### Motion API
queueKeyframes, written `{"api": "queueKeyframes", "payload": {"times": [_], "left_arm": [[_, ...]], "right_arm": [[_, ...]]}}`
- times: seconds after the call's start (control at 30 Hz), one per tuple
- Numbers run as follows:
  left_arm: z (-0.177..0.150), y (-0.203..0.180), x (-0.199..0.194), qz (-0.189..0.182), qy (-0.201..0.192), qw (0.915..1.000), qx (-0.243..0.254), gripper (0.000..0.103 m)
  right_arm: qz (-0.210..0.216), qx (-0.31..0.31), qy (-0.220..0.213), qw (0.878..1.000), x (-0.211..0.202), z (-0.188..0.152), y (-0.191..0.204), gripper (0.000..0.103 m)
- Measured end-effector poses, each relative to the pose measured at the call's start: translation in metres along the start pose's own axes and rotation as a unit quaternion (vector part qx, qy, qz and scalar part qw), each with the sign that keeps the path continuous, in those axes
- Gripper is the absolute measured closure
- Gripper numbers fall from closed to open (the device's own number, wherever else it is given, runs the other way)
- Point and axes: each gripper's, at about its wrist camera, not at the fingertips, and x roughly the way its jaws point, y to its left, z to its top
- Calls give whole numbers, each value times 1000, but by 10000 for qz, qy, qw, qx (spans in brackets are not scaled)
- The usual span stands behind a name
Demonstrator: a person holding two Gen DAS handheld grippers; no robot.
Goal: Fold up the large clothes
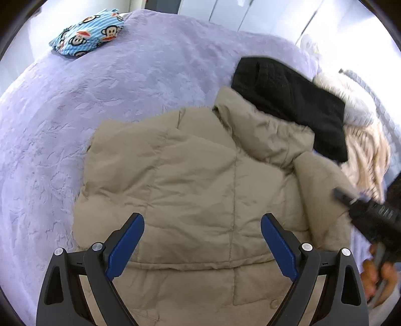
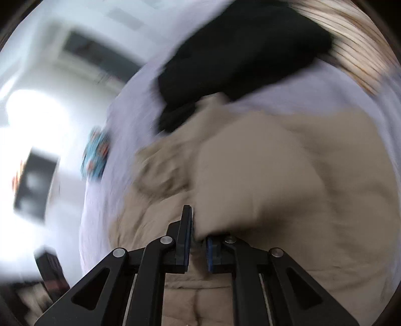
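Note:
A beige puffer jacket (image 1: pixel 195 180) lies spread on a lavender bed cover (image 1: pixel 62 120), collar toward the far side. My left gripper (image 1: pixel 202 240) hovers over the jacket's lower back, open and empty. My right gripper (image 2: pixel 198 240) is shut on a fold of the jacket's sleeve (image 2: pixel 263 175), lifted off the bed; this view is motion-blurred. The right gripper's black body (image 1: pixel 371 213) shows at the right edge of the left wrist view, beside the jacket's right sleeve.
A black garment (image 1: pixel 293 100) lies by the jacket's collar, partly over a cream striped garment (image 1: pixel 366 150). A folded blue monkey-print cloth (image 1: pixel 87 32) sits at the bed's far left. White cabinets (image 1: pixel 250 12) stand behind the bed.

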Motion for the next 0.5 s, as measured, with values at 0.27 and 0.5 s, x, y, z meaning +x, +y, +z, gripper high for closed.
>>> {"api": "queueKeyframes", "payload": {"times": [0.27,0.5], "left_arm": [[12,14,-12,-889,-49,9958,-203,8],[14,-2,22,-1514,470,9870,-275,8]], "right_arm": [[-320,-1061,1175,9869,58,-42,51,23],[-512,-37,1045,9932,-21,-55,-34,23]]}}
